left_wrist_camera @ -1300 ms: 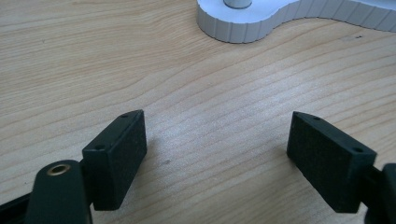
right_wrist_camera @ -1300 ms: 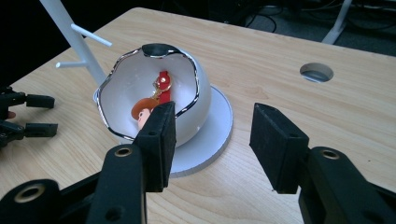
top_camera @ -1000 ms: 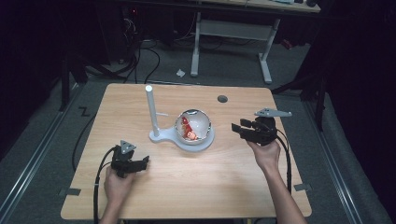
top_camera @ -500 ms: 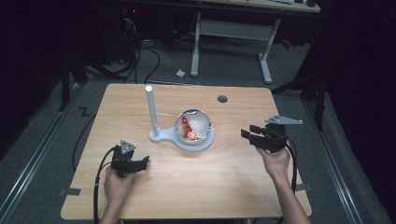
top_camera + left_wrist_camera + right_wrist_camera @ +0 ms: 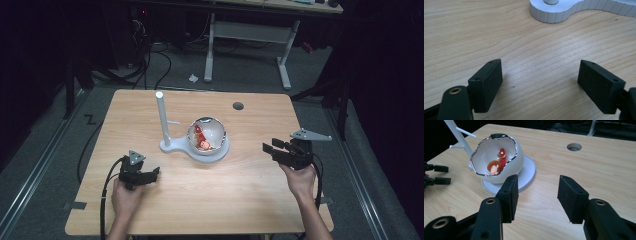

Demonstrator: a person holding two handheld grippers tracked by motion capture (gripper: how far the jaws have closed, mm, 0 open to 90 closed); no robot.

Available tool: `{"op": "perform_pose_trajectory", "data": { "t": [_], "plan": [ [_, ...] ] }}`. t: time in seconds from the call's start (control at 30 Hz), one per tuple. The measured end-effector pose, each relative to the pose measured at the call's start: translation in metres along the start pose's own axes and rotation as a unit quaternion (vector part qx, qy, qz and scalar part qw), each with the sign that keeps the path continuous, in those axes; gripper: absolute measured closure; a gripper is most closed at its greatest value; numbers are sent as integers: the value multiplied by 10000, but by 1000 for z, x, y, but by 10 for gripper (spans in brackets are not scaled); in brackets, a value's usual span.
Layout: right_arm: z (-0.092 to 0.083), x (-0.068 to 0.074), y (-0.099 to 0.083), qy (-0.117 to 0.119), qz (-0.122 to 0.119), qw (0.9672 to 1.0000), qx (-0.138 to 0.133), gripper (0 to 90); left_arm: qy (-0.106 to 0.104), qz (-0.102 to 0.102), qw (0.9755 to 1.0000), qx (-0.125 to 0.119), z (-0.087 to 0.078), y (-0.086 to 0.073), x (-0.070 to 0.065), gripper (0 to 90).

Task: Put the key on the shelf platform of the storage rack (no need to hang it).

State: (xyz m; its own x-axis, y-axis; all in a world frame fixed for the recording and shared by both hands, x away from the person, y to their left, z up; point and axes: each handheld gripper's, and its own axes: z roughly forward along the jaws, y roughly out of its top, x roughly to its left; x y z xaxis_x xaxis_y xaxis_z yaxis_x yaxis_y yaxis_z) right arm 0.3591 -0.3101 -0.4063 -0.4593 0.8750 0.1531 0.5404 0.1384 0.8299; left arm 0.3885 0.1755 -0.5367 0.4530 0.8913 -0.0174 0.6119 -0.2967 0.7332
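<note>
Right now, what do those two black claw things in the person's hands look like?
Each one is a black two-jaw tool. The left gripper has flat, rectangular black pads with small screw holes, and a black cable trails from it off the table's near edge. The right gripper looks the same, with a brass-coloured ring on one black arm. Both carry a grey three-cornered plate on top. No sleeves show.

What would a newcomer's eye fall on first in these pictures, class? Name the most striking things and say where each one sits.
First comes the white egg-shaped shell near the middle of the wooden table, its jagged silver-edged opening showing a small red figurine inside. It sits on a white stand with a tall post beside it. Next, the left gripper and the right gripper flank it, both open and empty.
</note>
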Motion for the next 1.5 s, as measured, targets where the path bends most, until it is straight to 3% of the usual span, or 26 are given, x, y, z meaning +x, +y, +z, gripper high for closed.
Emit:
{"op": "perform_pose_trajectory", "data": {
  "t": [0.6, 1.5],
  "plan": [
    [-10, 2, -26, 42, 155, 9999, -24, 512, 9, 0, 10000, -1, 0, 0, 0, 204],
    [4, 6, -55, 213, 255, 9993, 146, 497, 10, 3, 10000, 0, 0, 0, 0, 204]
  ]
}}
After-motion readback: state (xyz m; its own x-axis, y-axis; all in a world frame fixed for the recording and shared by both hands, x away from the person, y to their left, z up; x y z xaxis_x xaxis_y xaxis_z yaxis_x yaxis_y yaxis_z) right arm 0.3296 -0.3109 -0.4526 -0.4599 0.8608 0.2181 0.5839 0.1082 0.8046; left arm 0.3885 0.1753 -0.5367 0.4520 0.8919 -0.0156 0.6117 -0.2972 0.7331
